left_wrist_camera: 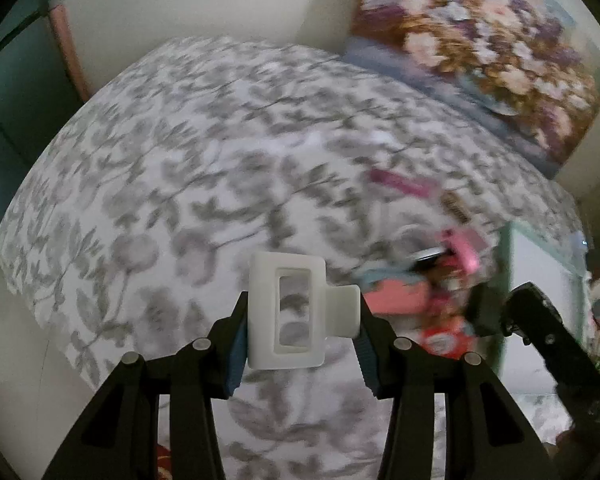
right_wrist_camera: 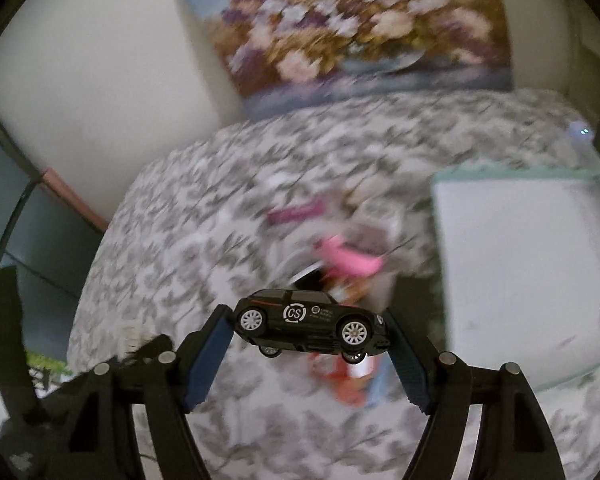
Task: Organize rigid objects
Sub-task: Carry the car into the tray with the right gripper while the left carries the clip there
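My left gripper (left_wrist_camera: 300,312) is shut on a white plastic frame-shaped part (left_wrist_camera: 286,310) with a side tab, held above the floral cloth (left_wrist_camera: 180,160). My right gripper (right_wrist_camera: 310,328) is shut on a black toy car (right_wrist_camera: 310,320) marked "CS", held sideways above the cloth. A blurred pile of small objects lies on the cloth: a pink piece (right_wrist_camera: 350,260), a magenta piece (right_wrist_camera: 296,210) and red-orange items (right_wrist_camera: 348,380). The pile also shows in the left wrist view (left_wrist_camera: 420,272), to the right of my left gripper. The right gripper's black body (left_wrist_camera: 540,320) shows there too.
A white tray with a pale green rim (right_wrist_camera: 520,176) lies at the right. A flower painting (right_wrist_camera: 360,28) leans on the wall behind the table. The table's left edge (right_wrist_camera: 92,280) drops off beside a dark cabinet.
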`<state>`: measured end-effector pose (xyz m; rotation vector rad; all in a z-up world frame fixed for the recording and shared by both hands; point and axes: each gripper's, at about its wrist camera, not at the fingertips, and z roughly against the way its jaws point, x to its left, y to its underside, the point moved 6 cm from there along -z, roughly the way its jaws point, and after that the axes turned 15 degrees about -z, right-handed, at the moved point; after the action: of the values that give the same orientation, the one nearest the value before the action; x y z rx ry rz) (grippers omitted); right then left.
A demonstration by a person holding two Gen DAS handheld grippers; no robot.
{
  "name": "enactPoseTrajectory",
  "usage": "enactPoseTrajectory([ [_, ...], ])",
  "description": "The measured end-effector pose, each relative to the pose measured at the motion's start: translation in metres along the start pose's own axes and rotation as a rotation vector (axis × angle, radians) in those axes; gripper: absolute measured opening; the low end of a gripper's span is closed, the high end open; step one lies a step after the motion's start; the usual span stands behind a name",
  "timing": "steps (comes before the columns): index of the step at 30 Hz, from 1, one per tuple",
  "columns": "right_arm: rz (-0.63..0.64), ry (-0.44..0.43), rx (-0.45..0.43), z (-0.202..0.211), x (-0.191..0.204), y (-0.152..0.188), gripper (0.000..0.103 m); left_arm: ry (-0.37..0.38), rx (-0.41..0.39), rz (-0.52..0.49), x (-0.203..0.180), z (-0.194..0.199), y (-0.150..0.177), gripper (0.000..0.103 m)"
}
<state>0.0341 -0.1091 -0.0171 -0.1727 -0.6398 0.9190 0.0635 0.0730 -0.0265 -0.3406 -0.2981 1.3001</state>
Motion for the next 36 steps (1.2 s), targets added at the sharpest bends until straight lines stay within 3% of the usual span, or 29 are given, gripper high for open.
enactPoseTrajectory([
  [7,-0.086,0.097,-0.061,0.018,-0.067,-0.043,0.078,0.017,-0.020,-0.103,-0.069,0.008,-0.028,0.048],
  [18,-0.268,0.187,-0.066,0.026,-0.167,-0.081,0.078,0.051,0.017,-0.244,-0.164,-0.010,-0.043,0.048],
  [23,-0.290,0.249,-0.087,0.034,-0.195,-0.094,0.078,0.111,0.049,-0.269,-0.200,-0.022,-0.045,0.048],
  [36,-0.318,0.314,-0.070,0.032,-0.236,-0.104,0.078,0.126,0.073,-0.368,-0.263,-0.050,-0.048,0.049],
])
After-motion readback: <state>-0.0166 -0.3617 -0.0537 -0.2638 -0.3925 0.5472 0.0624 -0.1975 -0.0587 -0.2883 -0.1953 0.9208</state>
